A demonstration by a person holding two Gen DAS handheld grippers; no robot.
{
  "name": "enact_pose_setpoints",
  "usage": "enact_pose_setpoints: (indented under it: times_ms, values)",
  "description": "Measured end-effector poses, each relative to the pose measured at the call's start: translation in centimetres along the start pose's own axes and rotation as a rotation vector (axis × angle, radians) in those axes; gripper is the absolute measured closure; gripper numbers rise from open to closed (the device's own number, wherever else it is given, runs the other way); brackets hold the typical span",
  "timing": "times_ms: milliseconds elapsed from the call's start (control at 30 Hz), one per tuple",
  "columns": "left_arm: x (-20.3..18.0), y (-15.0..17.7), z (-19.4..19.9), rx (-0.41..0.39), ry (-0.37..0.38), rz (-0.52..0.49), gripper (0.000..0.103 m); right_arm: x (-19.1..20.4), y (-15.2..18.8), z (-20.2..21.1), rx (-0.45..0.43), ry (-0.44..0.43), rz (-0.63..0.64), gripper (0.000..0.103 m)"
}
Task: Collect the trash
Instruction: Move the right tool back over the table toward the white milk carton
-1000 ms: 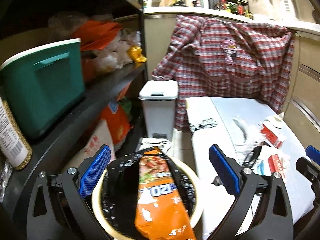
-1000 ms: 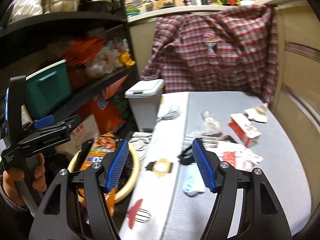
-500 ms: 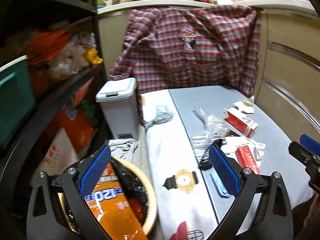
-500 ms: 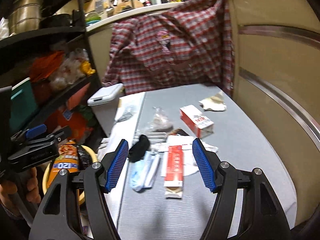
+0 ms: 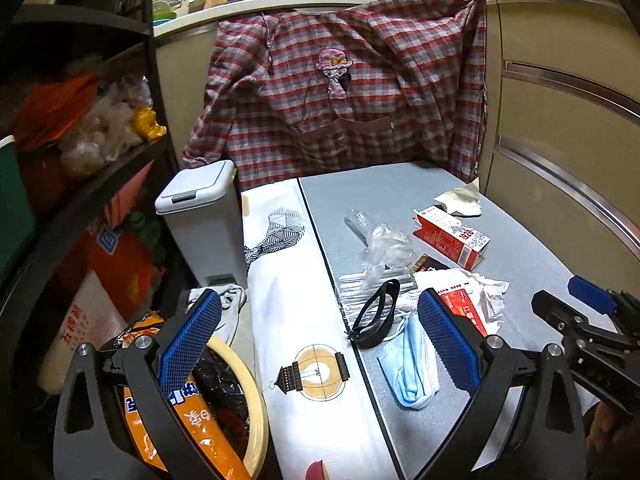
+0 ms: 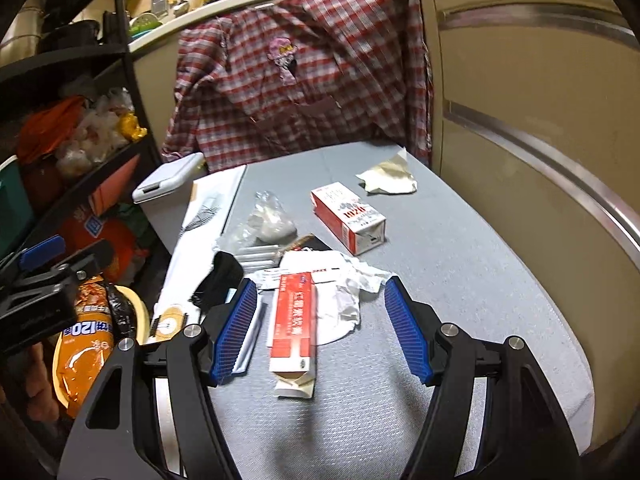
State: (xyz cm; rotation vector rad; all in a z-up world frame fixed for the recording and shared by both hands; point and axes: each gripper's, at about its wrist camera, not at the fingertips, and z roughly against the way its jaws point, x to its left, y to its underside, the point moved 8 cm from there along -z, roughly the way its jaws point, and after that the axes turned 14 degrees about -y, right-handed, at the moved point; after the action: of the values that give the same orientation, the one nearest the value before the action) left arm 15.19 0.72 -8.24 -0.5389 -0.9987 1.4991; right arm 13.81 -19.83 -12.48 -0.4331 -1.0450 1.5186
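Cramped kitchen corner: a grey table (image 6: 460, 280) runs up to a plaid shirt (image 5: 340, 92) hung over the counter edge, with dark shelving along one side. On the floor below stands a round yellow-rimmed bin (image 5: 256, 412), black-lined, with an orange snack bag (image 5: 200, 428) already inside.

Change noted: a second ago both views centred on the bin; both have since swung across to the table. Reading: one drop-off looks finished, and the next pickup is beginning.

Left gripper (image 5: 316, 344): jaws spread wide, nothing between the pads; it hangs over the table edge by a blue face mask (image 5: 412, 364) and a black strap (image 5: 378, 316).

Right gripper (image 6: 320, 328): jaws apart, empty, lined up on a long red toothpaste box (image 6: 294, 320) that lies flat on crumpled white paper (image 6: 344, 292).

Other trash on the table: red-and-white carton (image 6: 348, 216), clear plastic wrap (image 6: 268, 220), tan wrapper (image 6: 388, 178). Most of the job remains.
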Motion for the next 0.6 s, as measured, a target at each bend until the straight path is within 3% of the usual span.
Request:
enact_pose_setpoints:
  times_ms: [367, 600]
  values:
    - [-1.3, 0.1, -1.7, 0.014, 0.013, 0.031, 0.008, -3.0, -3.5, -3.5, -0.028, 0.042, -0.040, 0.037]
    - [-1.0, -0.1, -3.5, 0.020, -0.007, 0.058, 0.008, -5.1, -5.2, -9.6, 0.017, 0.051, 0.009, 0.037]
